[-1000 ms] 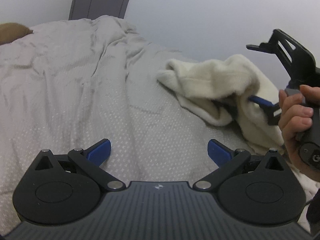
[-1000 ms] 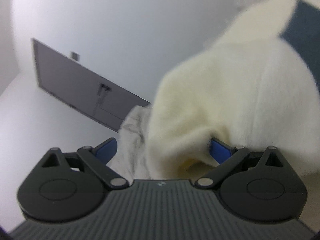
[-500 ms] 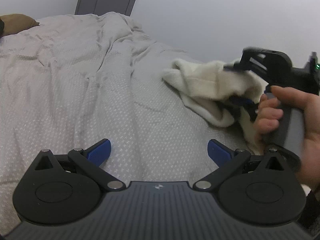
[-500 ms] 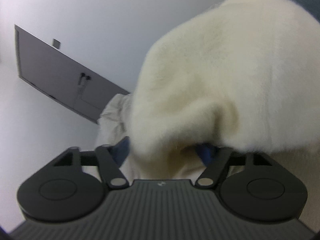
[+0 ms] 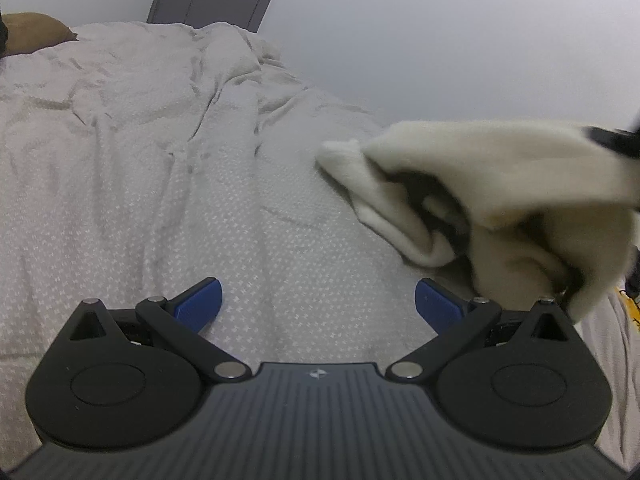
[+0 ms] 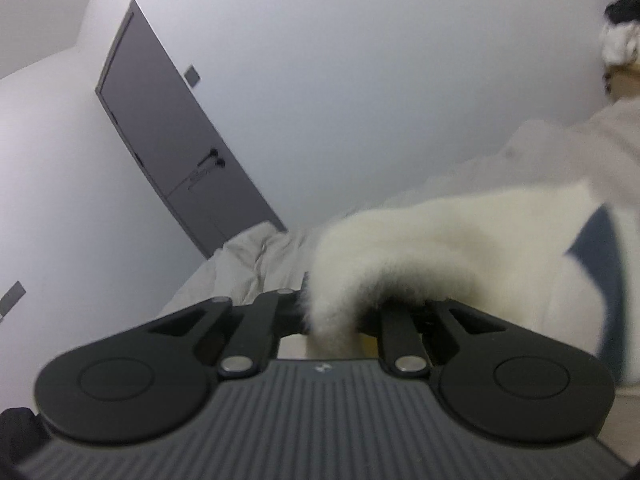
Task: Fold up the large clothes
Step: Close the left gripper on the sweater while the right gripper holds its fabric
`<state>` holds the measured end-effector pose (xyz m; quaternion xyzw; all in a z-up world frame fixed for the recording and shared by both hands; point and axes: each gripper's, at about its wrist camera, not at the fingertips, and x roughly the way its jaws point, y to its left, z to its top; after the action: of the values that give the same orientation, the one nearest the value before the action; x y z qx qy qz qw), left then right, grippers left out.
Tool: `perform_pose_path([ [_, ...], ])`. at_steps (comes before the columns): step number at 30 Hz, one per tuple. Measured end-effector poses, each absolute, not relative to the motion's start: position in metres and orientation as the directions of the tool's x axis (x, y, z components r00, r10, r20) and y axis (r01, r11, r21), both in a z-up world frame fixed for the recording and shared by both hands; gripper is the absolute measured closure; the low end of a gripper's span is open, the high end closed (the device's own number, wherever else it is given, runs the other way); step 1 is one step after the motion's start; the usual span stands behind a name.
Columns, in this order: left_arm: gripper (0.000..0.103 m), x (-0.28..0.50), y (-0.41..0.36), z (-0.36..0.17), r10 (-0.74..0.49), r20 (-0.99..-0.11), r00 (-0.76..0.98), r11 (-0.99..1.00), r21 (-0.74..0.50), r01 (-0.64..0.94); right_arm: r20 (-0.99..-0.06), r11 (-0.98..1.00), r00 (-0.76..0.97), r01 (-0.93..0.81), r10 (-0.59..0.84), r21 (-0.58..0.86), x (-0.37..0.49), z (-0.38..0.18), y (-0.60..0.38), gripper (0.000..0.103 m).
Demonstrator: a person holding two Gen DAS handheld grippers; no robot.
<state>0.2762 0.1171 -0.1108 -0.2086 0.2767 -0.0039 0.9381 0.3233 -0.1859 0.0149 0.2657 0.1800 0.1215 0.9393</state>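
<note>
Since the cream fluffy fleece garment is bunched in a loose heap at the right side of the grey patterned bedspread, folding looks barely begun: no flat layout, no visible crease, so spreading and every fold are left. Right gripper is clenched on a fold of the fleece, fabric pinched between the jaws and draping over its top, and part of the garment hangs clear of the bed. Left gripper is released, blue finger pads spread wide with nothing between them, hovering above the bare bedspread just beside the heap, touching nothing
</note>
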Motion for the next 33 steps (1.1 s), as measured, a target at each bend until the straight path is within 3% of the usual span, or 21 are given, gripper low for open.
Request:
perform_pose_path([
  [11, 0.0, 0.237, 0.106, -0.091, -0.282, -0.421, 0.862, 0.842, -0.539, 0.012, -0.255, 0.827, 0.895, -0.188, 0.367, 0.53, 0.188, 0.052, -0.243, 0.089],
  [17, 0.0, 0.211, 0.094, -0.102, -0.378, -0.456, 0.806, 0.771, -0.637, 0.001, -0.294, 0.797, 0.868, -0.171, 0.399, 0.579, 0.134, 0.026, -0.271, 0.088],
  [26, 0.0, 0.186, 0.048, -0.127, -0.541, -0.488, 0.685, 0.662, -0.75, -0.011, -0.464, 0.756, 0.766, -0.043, 0.444, 0.653, 0.14, -0.04, -0.305, 0.086],
  [33, 0.003, 0.208, 0.009, -0.147, -0.63, -0.432, 0.646, 0.573, -0.819, 0.01, -0.48, 0.675, 0.726, 0.029, 0.493, 0.737, 0.163, -0.069, -0.334, 0.085],
])
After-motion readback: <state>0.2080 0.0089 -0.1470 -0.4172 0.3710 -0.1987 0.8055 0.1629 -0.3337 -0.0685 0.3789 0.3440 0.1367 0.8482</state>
